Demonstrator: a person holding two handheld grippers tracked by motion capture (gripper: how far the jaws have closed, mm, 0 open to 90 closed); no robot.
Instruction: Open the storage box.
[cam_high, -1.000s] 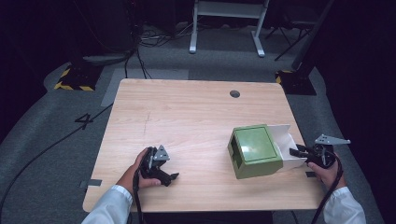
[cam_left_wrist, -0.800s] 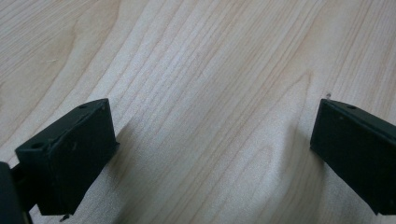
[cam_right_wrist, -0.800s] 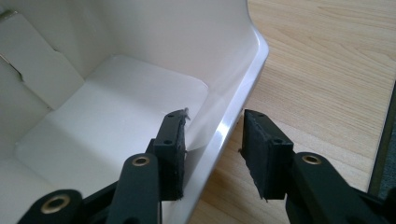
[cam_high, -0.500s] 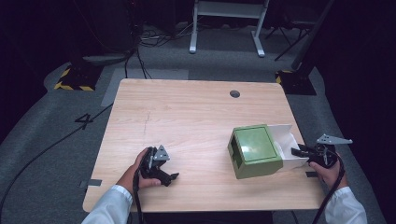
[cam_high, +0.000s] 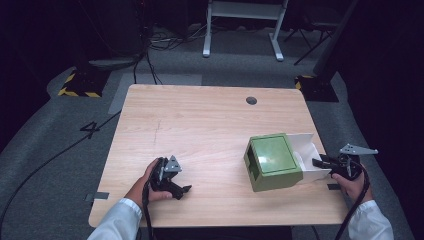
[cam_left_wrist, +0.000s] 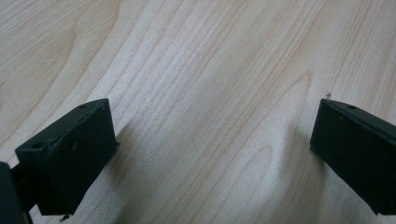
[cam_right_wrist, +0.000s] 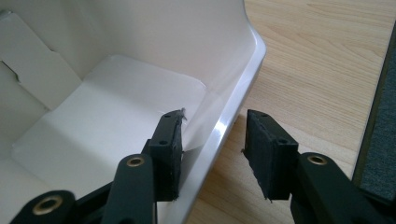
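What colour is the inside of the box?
White inside the box, best seen in the right gripper view; its outside is green.

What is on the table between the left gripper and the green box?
Nothing: in the high view, only bare wooden table lies between the left gripper and the green box.

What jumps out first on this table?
The green box near the table's right edge, with its white flap standing open. The right gripper straddles that flap's wall, its jaws just opening, while the left gripper rests open on bare wood.
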